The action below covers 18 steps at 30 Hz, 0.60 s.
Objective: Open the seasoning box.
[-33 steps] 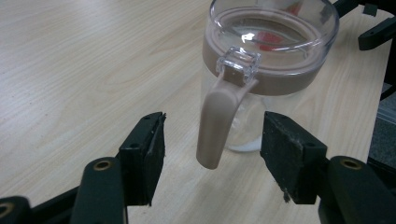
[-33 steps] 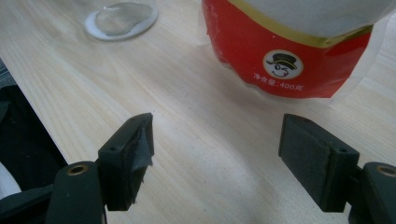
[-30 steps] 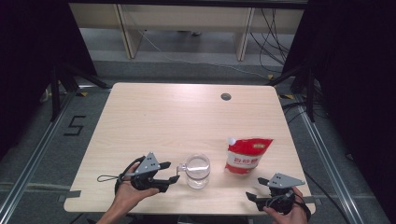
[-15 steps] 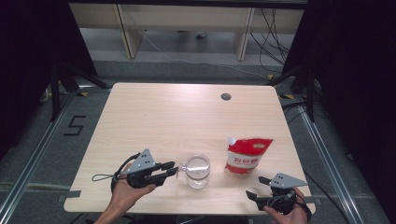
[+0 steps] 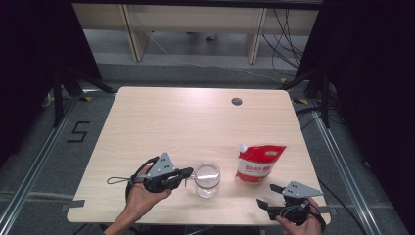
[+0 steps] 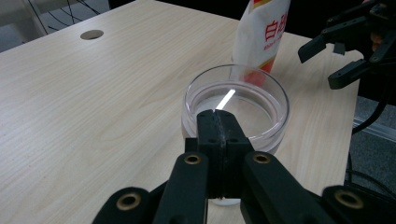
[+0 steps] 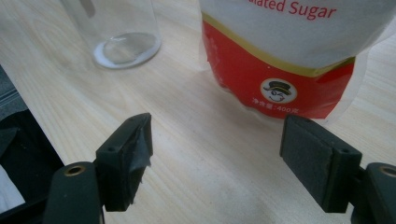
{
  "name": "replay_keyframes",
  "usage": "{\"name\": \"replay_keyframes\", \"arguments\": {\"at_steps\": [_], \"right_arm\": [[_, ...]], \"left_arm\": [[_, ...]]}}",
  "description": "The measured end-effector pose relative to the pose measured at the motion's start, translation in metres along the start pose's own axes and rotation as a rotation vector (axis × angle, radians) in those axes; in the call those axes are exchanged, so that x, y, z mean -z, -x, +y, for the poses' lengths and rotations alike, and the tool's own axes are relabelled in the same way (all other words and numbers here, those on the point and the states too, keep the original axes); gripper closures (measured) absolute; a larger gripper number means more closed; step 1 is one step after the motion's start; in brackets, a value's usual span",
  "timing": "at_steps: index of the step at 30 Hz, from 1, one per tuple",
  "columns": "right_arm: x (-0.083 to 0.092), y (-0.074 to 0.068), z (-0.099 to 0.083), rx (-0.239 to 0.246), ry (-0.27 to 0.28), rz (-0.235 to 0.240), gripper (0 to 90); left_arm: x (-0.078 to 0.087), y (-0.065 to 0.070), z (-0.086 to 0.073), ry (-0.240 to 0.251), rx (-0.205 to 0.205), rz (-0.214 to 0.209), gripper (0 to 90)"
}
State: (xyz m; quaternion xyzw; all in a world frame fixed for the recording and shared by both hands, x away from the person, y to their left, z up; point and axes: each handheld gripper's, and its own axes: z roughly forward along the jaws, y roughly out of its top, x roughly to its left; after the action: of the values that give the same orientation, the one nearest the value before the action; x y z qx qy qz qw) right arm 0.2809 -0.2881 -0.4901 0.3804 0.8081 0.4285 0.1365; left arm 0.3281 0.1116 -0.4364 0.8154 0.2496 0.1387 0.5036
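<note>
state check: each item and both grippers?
jar: upright, no lid, empty
sugar pouch: upright, capped
left gripper: jaws just closed, clamped on jar rim
right gripper: open, empty, facing the pouch

clear glass jar (image 5: 207,179) stands upright, open-mouthed, beside the red-and-white sugar pouch (image 5: 257,163).

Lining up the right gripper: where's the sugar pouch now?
In the high view the sugar pouch stands near the table's front right, just right of the glass jar.
</note>
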Motion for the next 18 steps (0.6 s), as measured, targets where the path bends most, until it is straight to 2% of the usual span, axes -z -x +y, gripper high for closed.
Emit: {"name": "replay_keyframes", "arguments": {"at_steps": [1,3,4,5,6,7,8,9,10,13,14,15,16,17,18], "right_arm": [[0.0,0.0,0.0,-0.001,0.0,0.003,27.1],[-0.001,0.002,0.001,0.046,0.02,-0.002,27.7],[-0.002,0.002,0.001,0.042,0.011,0.006,27.9],[-0.001,0.002,0.001,0.056,0.012,-0.009,28.5],[-0.001,-0.001,0.001,0.02,0.007,-0.002,29.9],[-0.001,-0.001,0.001,0.027,0.011,0.001,30.9],[-0.001,-0.001,0.002,0.041,0.015,0.006,31.3],[0.0,-0.002,0.003,0.062,0.025,0.0,33.5],[0.0,-0.002,0.003,0.062,0.025,0.0,33.5],[0.0,-0.003,0.004,0.083,0.046,0.004,34.7],[0.0,-0.004,0.005,0.068,0.05,0.028,35.7],[0.002,-0.005,0.006,0.058,0.05,0.01,36.7],[0.003,-0.005,0.007,0.065,0.073,0.018,38.0],[0.005,-0.009,0.007,0.025,0.065,0.019,39.4],[0.004,-0.007,0.008,0.074,0.097,0.02,40.5]], "left_arm": [[-0.001,0.0,-0.001,-0.006,0.002,0.008,89.2],[-0.002,-0.001,-0.002,-0.008,-0.011,0.008,89.2],[-0.002,-0.001,-0.003,-0.015,0.005,0.015,89.1],[-0.002,-0.002,-0.003,-0.006,0.0,0.009,89.2],[-0.002,-0.003,-0.004,-0.003,0.003,0.007,89.2],[-0.002,-0.003,-0.004,-0.006,0.013,0.013,89.2],[-0.001,-0.004,-0.004,-0.012,0.0,0.021,89.2],[-0.001,-0.004,-0.004,-0.007,0.013,0.023,89.2],[0.0,-0.005,-0.004,-0.008,0.001,0.024,89.2],[0.0,-0.005,-0.005,-0.004,0.004,0.025,89.2],[0.0,-0.005,-0.005,-0.005,0.003,0.025,89.2],[0.0,-0.005,-0.005,-0.004,0.003,0.024,89.2],[0.0,-0.005,-0.005,-0.002,0.005,0.025,89.2],[0.0,-0.005,-0.005,-0.001,0.009,0.025,89.2],[0.0,-0.004,-0.006,0.001,0.019,0.025,89.2]]}}
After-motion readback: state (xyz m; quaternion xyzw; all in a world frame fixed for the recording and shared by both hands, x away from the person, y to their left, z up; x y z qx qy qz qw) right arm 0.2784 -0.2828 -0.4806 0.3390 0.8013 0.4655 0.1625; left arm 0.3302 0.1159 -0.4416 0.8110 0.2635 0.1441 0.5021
